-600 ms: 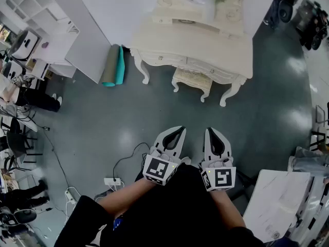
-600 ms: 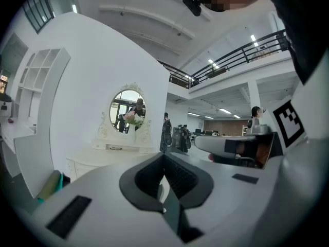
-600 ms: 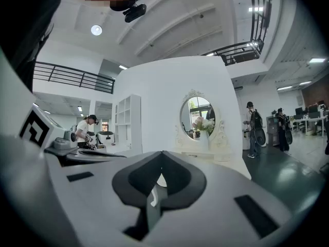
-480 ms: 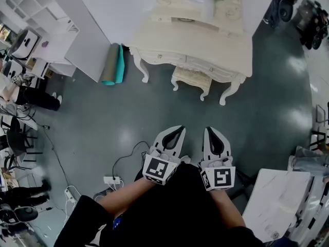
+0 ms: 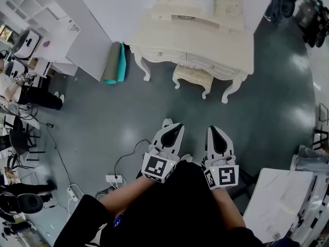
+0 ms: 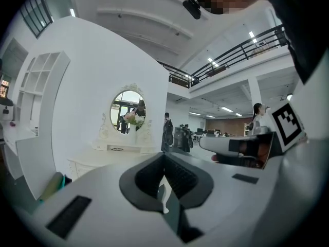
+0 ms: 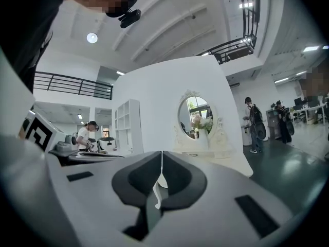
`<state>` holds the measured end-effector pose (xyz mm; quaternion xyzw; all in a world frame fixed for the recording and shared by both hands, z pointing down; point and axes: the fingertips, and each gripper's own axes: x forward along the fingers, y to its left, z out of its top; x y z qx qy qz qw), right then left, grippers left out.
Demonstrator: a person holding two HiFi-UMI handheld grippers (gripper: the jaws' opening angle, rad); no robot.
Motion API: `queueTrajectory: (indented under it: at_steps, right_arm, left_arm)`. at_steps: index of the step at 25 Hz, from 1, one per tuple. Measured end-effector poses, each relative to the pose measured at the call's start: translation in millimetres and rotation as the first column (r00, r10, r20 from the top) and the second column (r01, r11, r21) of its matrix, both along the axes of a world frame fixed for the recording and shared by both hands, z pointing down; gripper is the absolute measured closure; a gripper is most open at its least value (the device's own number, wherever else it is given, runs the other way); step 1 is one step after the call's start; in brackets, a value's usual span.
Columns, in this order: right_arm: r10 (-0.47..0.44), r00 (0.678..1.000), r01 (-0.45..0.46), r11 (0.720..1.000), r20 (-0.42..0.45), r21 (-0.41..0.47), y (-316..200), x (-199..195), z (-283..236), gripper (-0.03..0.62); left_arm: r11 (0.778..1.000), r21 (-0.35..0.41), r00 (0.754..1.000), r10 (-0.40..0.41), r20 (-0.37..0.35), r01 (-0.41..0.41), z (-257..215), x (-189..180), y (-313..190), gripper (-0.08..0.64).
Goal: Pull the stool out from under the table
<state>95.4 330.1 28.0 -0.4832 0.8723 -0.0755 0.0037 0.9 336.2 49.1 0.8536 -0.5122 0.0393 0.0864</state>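
A cream stool with carved legs stands tucked under the front edge of the ornate cream dressing table at the far side of the grey floor. My left gripper and right gripper are held side by side well short of it, both pointing toward the table. Both are shut with nothing between the jaws. In the left gripper view the table with its oval mirror shows beyond the closed left gripper. The right gripper view shows the same table past the closed right gripper; the stool is hidden in both gripper views.
A rolled grey and teal mat lies left of the table against a white partition. A power strip and cable lie on the floor at my left. A white tabletop is at the right. People stand at the left edge.
Both grippers and the view have shifted slightly; the table and stool sit a little higher in the head view. The jaws stay shut.
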Motion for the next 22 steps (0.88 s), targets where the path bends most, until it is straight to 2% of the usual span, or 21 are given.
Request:
queueTrajectory:
  at_steps: [9,13,17,22]
  right_arm:
    - [0.019,1.0,-0.019,1.0,-0.023,-0.025,-33,-15,8,0.574]
    - [0.057,0.998,-0.058,0.996,-0.023,-0.071,-56,-20,16,0.574]
    - [0.085,0.995,-0.089,0.993,-0.054,-0.077,-91,-24,18,0.574]
    - [0.125,0.99,-0.129,0.988,-0.059,-0.082,-145,-35,20,0.574]
  left_arm:
    - [1.0,0.009,1.0,0.015,-0.019,-0.015,3,-14,-39,0.555]
    - [1.0,-0.022,1.0,0.019,-0.023,-0.02,15,-28,-64,0.555]
    - [0.998,-0.053,0.999,0.031,-0.035,-0.033,29,-41,-102,0.555]
    - [0.99,-0.054,0.991,0.129,-0.021,-0.13,43,-47,-147,0.555]
